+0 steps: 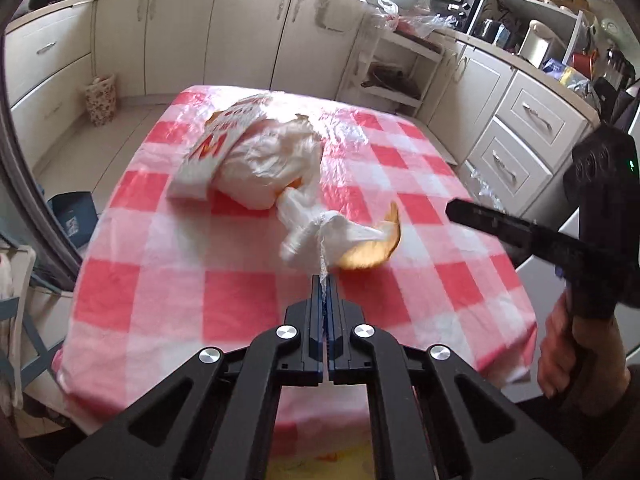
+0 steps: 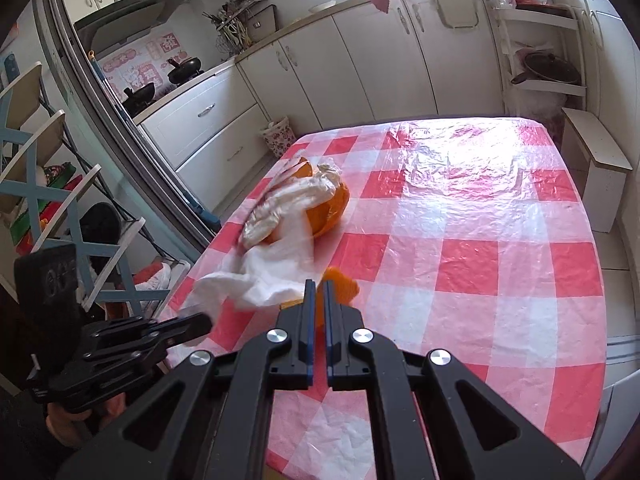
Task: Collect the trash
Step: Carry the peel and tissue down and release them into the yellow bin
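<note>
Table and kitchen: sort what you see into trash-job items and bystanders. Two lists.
Job items:
- white plastic trash bag, its drawstring pinched in the left gripper
- orange peel at the bag's mouth
- right gripper, nearly shut by the peel

Bystanders:
- checked tablecloth
- floral bin on the floor
- woks on the stove

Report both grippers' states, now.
Left gripper: shut on the white plastic bag, pinching its drawstring.
Right gripper: narrowly open, holding nothing, beside an orange peel.
</note>
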Demonstrator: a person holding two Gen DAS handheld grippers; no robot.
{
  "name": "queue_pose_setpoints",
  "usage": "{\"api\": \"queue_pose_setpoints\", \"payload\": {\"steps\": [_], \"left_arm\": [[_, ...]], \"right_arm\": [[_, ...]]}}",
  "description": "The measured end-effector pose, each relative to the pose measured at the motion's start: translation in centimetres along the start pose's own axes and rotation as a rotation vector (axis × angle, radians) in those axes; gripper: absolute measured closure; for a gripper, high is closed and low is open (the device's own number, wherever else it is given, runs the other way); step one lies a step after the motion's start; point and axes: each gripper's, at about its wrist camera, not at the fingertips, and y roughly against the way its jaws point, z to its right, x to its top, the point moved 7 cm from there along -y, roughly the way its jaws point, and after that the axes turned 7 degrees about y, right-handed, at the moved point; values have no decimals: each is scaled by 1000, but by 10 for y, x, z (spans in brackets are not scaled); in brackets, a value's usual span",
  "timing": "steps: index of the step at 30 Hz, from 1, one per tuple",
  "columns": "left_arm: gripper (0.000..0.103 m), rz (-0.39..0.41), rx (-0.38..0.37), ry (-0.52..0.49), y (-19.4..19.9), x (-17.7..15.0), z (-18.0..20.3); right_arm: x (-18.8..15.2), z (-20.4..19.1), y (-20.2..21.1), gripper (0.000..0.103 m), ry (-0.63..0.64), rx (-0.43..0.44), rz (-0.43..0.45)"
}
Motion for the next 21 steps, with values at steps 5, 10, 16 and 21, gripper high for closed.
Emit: {"api": "queue_pose_setpoints", "payload": {"steps": [5,10,16,21], "left_arm": [[98,-72,32,20,-2,-20,-16],[46,-36,88,-47,-6,-20,-12],[45,-42,96,-131,-23,-15,2],[96,-119,60,-121,-34,-20,3]], "right_arm": [[-16,0,-14,64,-16,-19,-83],[-20,9,-32,49,-57,-82,-107],[-21,18,-58,56,-76,-100,-136],[-20,20,-65,96,-66,-102,-154]]}}
